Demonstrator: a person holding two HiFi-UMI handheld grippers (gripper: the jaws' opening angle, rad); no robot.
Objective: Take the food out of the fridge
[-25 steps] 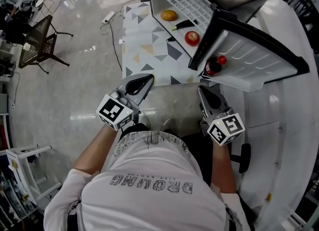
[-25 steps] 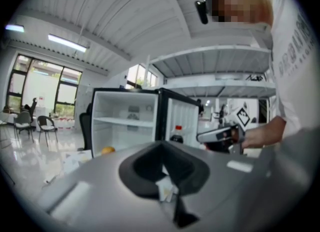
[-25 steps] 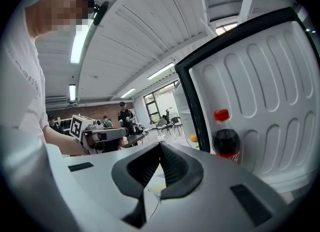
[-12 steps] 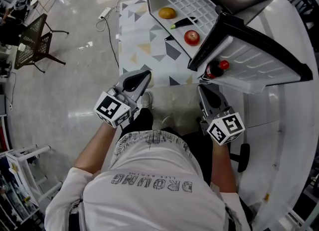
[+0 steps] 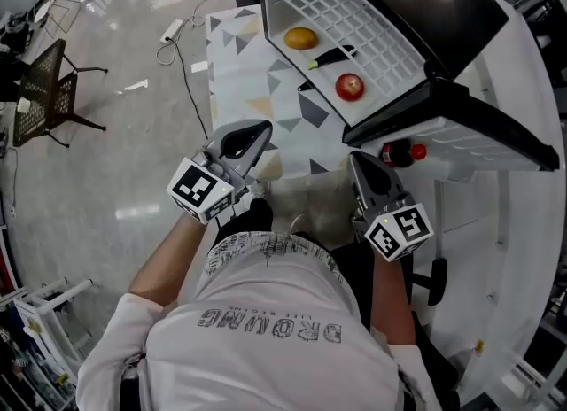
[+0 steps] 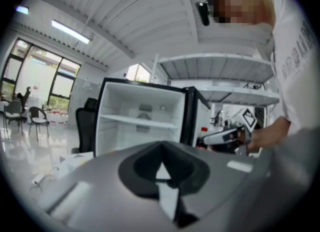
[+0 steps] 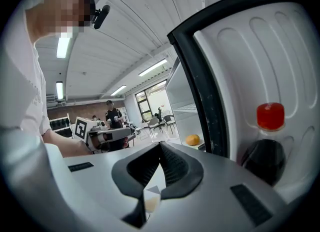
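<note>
The fridge (image 5: 354, 11) stands open ahead of me. On its wire shelf lie an orange (image 5: 301, 38), a dark long vegetable (image 5: 332, 53) and a red apple (image 5: 350, 87). A dark bottle with a red cap (image 5: 400, 152) sits in the door rack (image 5: 478, 126). My left gripper (image 5: 252, 135) is shut and empty, short of the shelf. My right gripper (image 5: 361, 163) is shut and empty, just left of the bottle. The right gripper view shows the bottle (image 7: 267, 148) close at the right and the orange (image 7: 192, 139) beyond the jaws. The left gripper view faces the open fridge (image 6: 142, 118).
A mat with a triangle pattern (image 5: 235, 64) covers the floor before the fridge. A dark chair (image 5: 49, 90) stands at the far left, and a power strip with its cable (image 5: 173, 28) lies on the floor. A chair base (image 5: 434, 281) is behind my right hand.
Both grippers have moved forward toward the fridge, still shut. In the head view the door rack's bottle now lies right beside the right gripper.
</note>
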